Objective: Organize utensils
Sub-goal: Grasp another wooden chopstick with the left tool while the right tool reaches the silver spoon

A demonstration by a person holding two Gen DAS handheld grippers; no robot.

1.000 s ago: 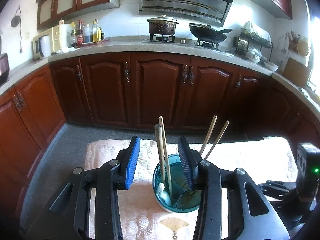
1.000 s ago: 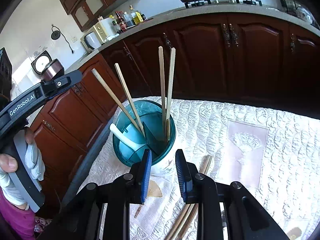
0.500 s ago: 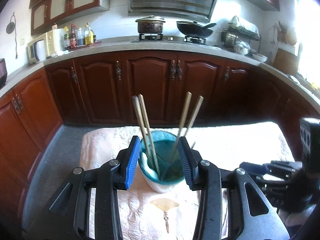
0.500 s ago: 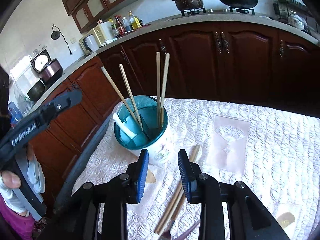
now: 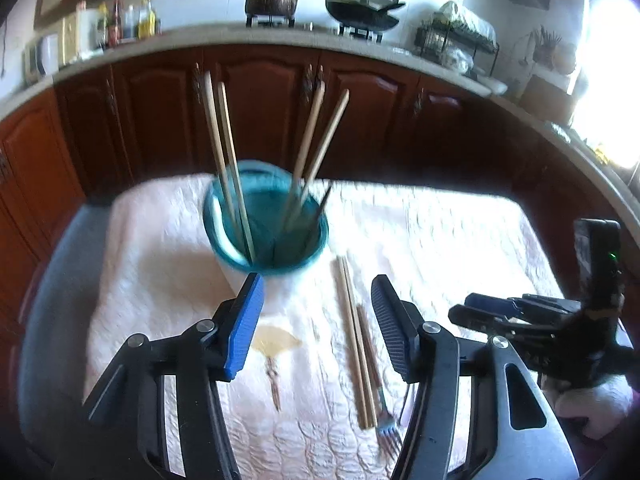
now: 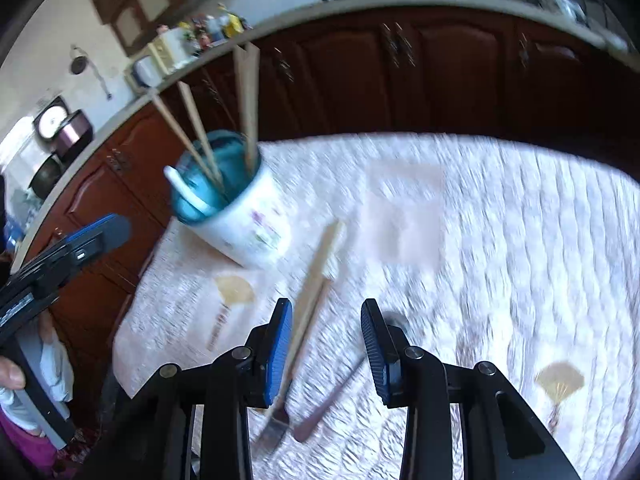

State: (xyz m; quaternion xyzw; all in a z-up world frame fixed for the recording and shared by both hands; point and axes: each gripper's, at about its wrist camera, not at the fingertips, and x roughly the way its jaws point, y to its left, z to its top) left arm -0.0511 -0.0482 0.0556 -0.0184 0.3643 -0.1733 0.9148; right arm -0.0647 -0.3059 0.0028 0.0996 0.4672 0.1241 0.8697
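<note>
A white cup (image 5: 260, 196) with a teal inside stands on the quilted cloth and holds several upright chopsticks (image 5: 224, 152) and a white spoon (image 6: 188, 196). A loose pair of chopsticks (image 5: 356, 340) lies on the cloth in front of the cup, with a fork (image 5: 386, 432) beside its near end. My left gripper (image 5: 316, 308) hovers short of the cup, jaws opening wide, nothing between them. My right gripper (image 6: 326, 320) hangs above the loose chopsticks (image 6: 316, 280), the fork (image 6: 276, 428) and another metal utensil (image 6: 336, 396). Its jaws are opening, pressing nothing.
The pale quilted cloth (image 6: 500, 240) covers the table and has fan patterns (image 6: 560, 380). Dark wooden cabinets (image 5: 260, 112) and a kitchen counter curve behind it. A gloved hand (image 6: 24, 360) holds the left gripper at the left edge of the right wrist view.
Both grippers have pulled back from the cup and sunk toward the cloth. The left jaws have spread much wider, the right jaws a little. The loose chopsticks and fork have come into view.
</note>
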